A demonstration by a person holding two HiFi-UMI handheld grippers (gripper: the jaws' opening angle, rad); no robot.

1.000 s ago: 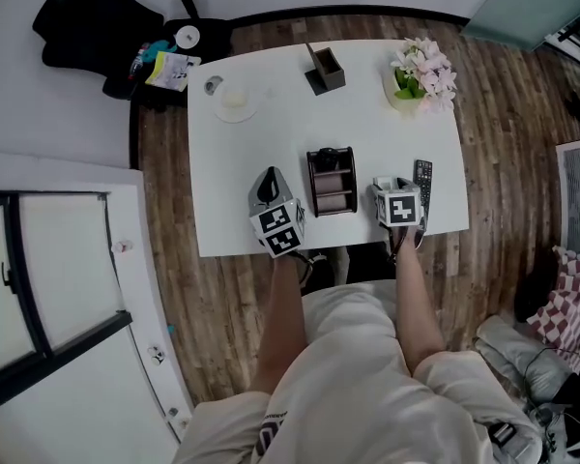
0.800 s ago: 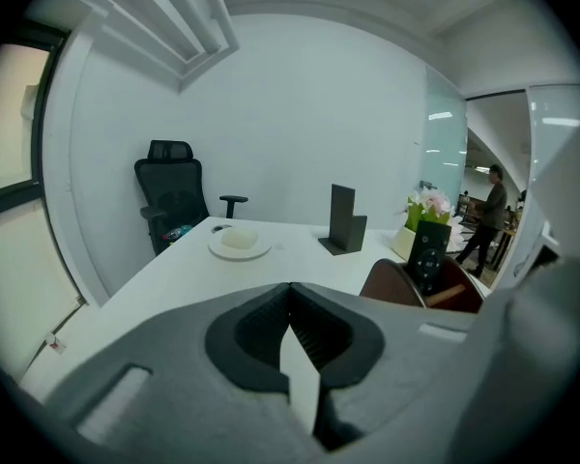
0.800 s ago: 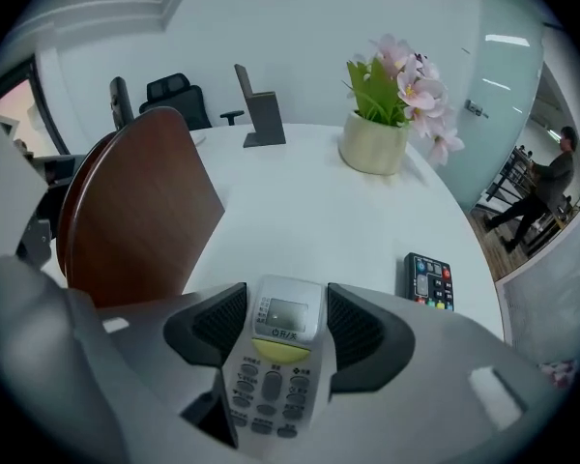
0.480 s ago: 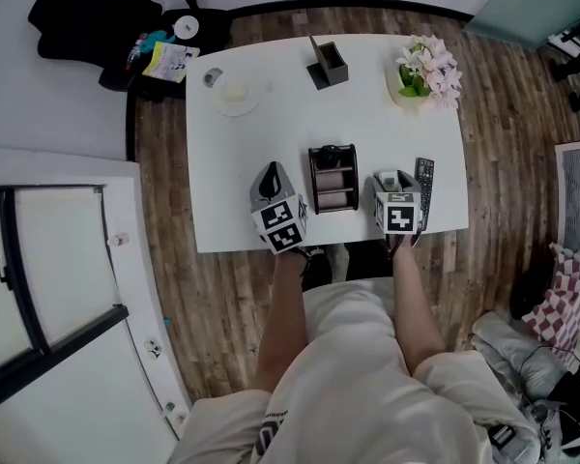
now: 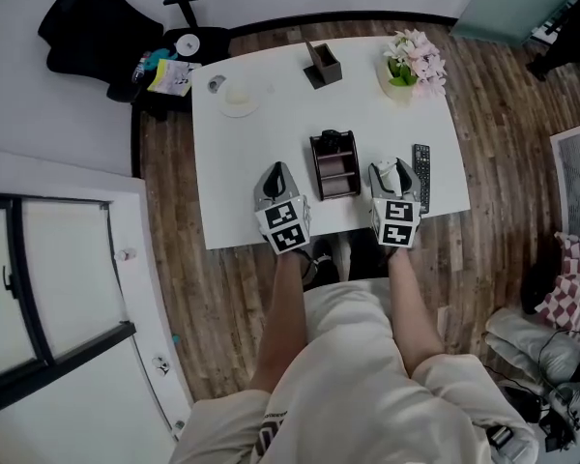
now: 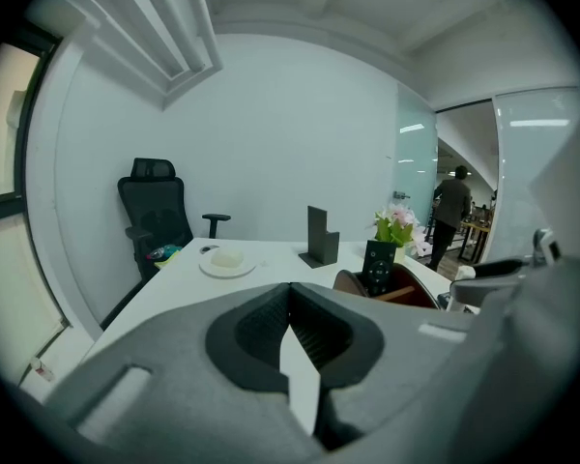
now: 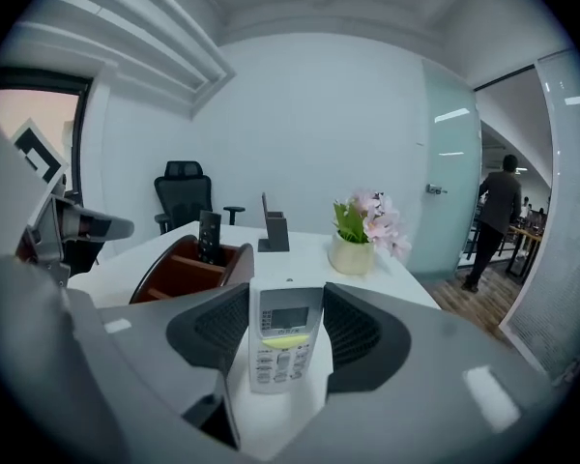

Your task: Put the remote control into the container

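Note:
A white remote control [image 7: 285,346] lies flat on the white table [image 5: 271,133] between the jaws of my right gripper [image 7: 286,322]. Those jaws are closing, and their pads stand close by the remote's two sides. The brown open container [image 5: 333,165] stands just left of this gripper [image 5: 391,174]. A black remote [image 7: 209,237] stands upright in the container [image 7: 188,264]. My left gripper [image 6: 290,322] is shut with nothing in it and hovers left of the container [image 6: 406,293], near the front edge of the table [image 5: 275,184].
A second black remote [image 5: 421,172] lies on the table right of my right gripper. At the far side are a flower pot [image 5: 406,66], a black stand [image 5: 324,66] and a white plate [image 5: 238,100]. An office chair [image 5: 97,32] stands beyond the far left corner.
My right gripper has moved a little forward along the container's right side. The left gripper stays shut in about the same place.

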